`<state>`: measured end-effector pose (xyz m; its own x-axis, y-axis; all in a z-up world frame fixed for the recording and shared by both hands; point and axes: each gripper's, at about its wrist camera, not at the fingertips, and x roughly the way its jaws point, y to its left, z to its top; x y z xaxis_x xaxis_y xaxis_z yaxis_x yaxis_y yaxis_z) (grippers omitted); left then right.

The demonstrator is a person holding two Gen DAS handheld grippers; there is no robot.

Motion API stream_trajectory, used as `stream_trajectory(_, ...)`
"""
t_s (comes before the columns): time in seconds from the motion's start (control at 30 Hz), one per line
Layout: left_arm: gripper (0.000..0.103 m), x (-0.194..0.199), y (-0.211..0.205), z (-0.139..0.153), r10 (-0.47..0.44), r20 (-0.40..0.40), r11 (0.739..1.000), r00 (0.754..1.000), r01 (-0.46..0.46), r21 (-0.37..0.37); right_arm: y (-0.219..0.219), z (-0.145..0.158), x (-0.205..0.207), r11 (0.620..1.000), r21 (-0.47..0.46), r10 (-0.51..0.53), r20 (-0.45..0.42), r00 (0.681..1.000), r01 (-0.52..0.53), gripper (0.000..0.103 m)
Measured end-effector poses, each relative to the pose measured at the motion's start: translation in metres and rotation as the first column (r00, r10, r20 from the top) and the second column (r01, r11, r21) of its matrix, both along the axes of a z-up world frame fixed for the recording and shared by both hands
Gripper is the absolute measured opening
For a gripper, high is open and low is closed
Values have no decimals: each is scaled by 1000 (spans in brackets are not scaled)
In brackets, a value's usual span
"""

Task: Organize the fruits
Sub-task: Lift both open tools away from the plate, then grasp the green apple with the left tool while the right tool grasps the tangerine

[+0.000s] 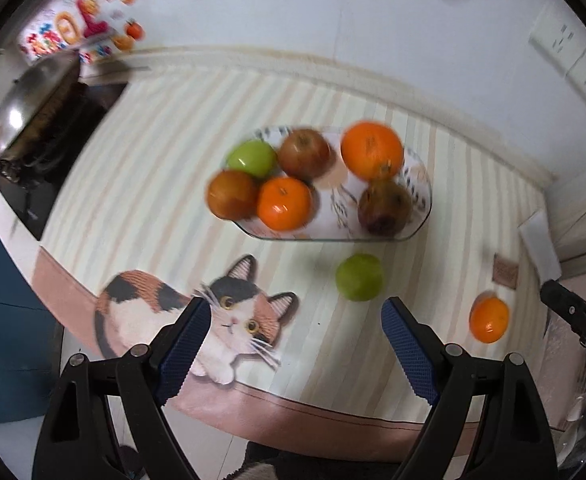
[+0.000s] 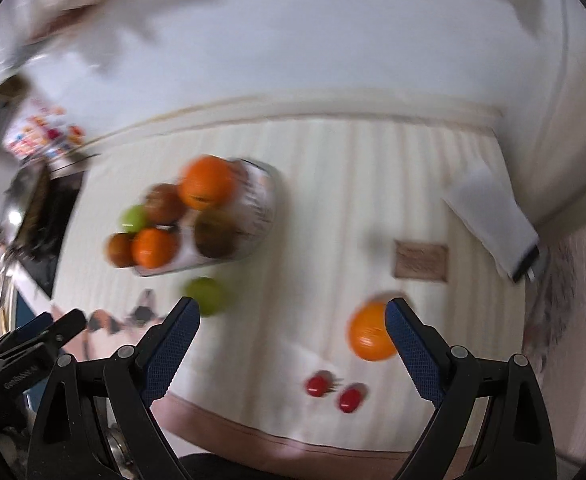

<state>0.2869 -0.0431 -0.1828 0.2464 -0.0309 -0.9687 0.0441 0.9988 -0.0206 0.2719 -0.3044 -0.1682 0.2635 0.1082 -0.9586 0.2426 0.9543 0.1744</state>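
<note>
Both my grippers, left and right, gape empty; next, close on the loose green apple beside the glass plate.

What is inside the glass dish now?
The glass dish holds six fruits: two oranges, three brownish fruits and one green apple. Its printed bottom is partly covered by them.

Loose orange beside open tool

a white wall with sockets backs a counter under a striped cat-print mat.
</note>
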Motion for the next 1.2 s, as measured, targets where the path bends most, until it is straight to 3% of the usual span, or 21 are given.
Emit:
stream_trajectory(0.23, 87, 31, -42, -68, -88, -141, 994, 986, 95, 47, -53, -82, -8, 992, 10, -121, -170, 978, 124, 96)
stream_trajectory(0.53, 85, 51, -77, -115, -164, -225, 983, 961, 179, 50, -67, -150, -15, 983, 56, -150, -287, 946, 173, 96)
stream_trajectory(0.6, 77, 54, -81, -121, -179, -233, 979, 956, 197, 55, -65, -157, -15, 985, 50, -141, -294, 945, 163, 95)
stream_trajectory(0.63, 74, 54, -84, -125, -191, -236, 975, 953, 211, 63, -64, -157, -14, 986, 48, -138, -296, 945, 159, 91)
stream_trajectory(0.7, 57, 54, -88, -130, -211, -234, 968, 949, 236, 82, -61, -160, -13, 989, 40, -128, -293, 947, 146, 83)
stream_trajectory(0.73, 54, 53, -90, -133, -222, -233, 966, 947, 246, 81, -60, -162, -12, 989, 45, -123, -289, 949, 142, 77)
stream_trajectory(0.8, 53, 52, -93, -132, -229, -211, 963, 950, 253, 94, -55, -162, -10, 992, 37, -109, -274, 955, 124, 70)
stream_trajectory(0.9, 52, 49, -96, -131, -246, -186, 958, 951, 268, 106, -44, -158, -6, 997, 0, -76, -256, 964, 78, 68)
stream_trajectory(1.2, 52, 34, -66, -99, -204, -162, 978, 965, 208, 7, -18, -139, 0, 998, 58, -17, -211, 977, 30, 68)
